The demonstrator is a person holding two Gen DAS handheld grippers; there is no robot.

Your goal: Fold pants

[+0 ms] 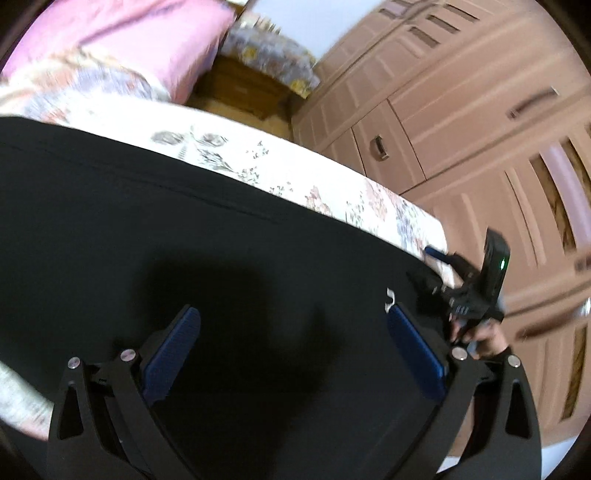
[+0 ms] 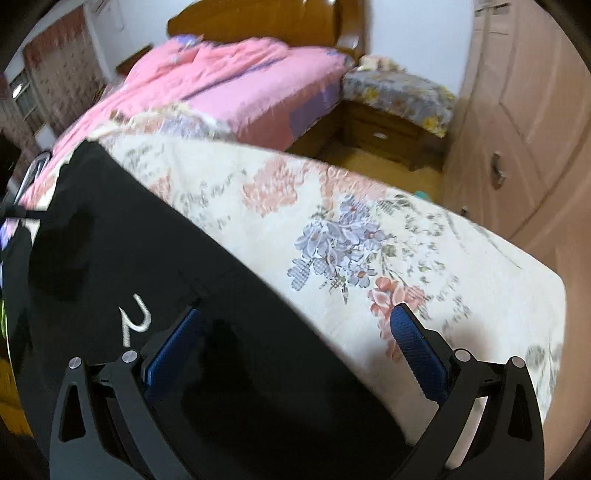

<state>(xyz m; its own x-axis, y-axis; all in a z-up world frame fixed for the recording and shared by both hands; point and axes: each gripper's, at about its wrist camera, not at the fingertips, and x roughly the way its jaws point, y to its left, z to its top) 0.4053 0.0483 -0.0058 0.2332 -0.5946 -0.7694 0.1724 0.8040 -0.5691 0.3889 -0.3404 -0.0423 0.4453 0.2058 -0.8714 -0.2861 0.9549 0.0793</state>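
Black pants lie flat on a floral bedsheet, with a small white logo near their right end. My left gripper hovers open over the dark cloth, nothing between its blue pads. In the left wrist view the right gripper shows at the pants' right end, held by a hand. In the right wrist view the pants fill the lower left, the logo close by. My right gripper is open, straddling the pants' edge above the sheet.
A pink quilt covers the far part of the bed below a wooden headboard. A wooden nightstand with a floral cover stands beside it. Pinkish wardrobe doors line the right side. The bed's corner is near.
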